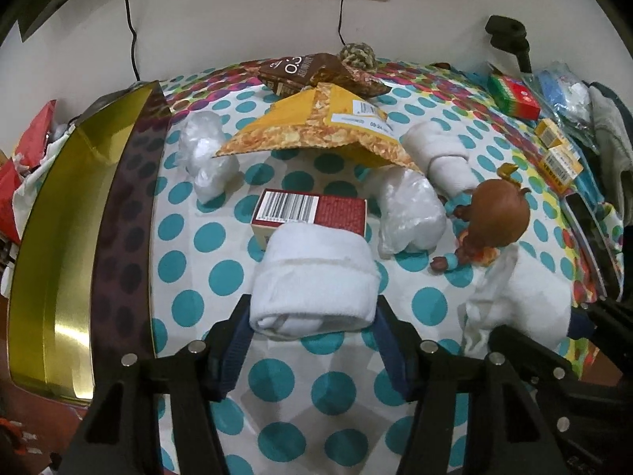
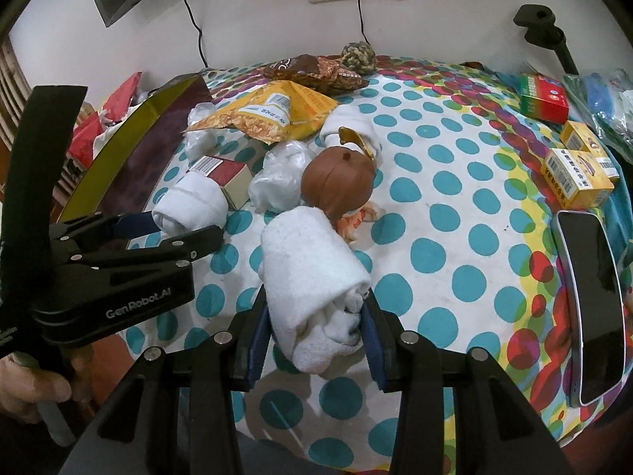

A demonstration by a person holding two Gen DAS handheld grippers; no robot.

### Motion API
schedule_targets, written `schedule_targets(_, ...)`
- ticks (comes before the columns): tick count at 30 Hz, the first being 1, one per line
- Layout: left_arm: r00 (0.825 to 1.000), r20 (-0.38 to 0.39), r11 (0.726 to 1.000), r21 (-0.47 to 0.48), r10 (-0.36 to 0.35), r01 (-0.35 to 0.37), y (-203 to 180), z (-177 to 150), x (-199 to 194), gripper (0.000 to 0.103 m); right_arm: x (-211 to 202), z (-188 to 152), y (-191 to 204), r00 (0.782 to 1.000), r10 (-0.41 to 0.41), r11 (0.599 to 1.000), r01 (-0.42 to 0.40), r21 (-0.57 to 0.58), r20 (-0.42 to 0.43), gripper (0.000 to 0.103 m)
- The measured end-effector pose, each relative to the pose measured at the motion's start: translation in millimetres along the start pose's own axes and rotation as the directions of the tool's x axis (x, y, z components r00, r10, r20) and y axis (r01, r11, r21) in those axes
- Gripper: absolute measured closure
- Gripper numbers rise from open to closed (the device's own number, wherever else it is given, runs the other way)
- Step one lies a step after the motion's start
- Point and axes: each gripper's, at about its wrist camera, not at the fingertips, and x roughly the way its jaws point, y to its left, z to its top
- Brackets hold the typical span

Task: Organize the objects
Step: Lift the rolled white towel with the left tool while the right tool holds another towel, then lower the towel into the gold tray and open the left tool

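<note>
Polka-dot desk [image 1: 340,392]: your left gripper [image 1: 312,312] and right gripper [image 2: 316,316] fingers each clamped on soft, light towel roll [image 1: 312,277]; grip mid-roll.

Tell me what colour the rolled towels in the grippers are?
White, both rolled towels; clearest in the left wrist view.

A rolled white towel [image 1: 312,277] lies crosswise between the left gripper's [image 1: 312,328] fingers, a red barcoded box [image 1: 308,211] touching its far side. A second, looser white towel roll [image 2: 312,273] lies between the right gripper's [image 2: 314,336] fingers, a brown-haired doll [image 2: 338,182] just beyond it.
</note>
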Motion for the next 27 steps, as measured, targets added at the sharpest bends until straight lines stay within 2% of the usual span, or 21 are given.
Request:
schedule_targets(7, 0.999, 0.023, 1.000, 0.011, -0.028, 0.027, 0, -4, -14, 0.044, -2, -2, -4, 1.000, 0.007, 1.000, -0.007, 0.018, 0.003, 0.064)
schedule_targets(13, 0.997, 0.077, 1.000, -0.007, -0.009, 0.009, 14, 0, -37, 0.044, -4, -5, -2, 1.000, -0.002, 1.000, 0.002, 0.025, 0.012, 0.064)
schedule_targets(21, 0.984, 0.140, 0.989, -0.112, 0.110, -0.095, 79, 17, -64, 0.044, -12, -6, 1, 1.000, -0.009, 1.000, 0.008, 0.024, 0.028, 0.064)
schedule_targets(27, 0.981, 0.109, 0.974, -0.180, 0.160, -0.139, 129, 21, -57, 0.044, -13, -7, 1, 0.999, -0.006, 0.999, 0.005, 0.038, 0.039, 0.064)
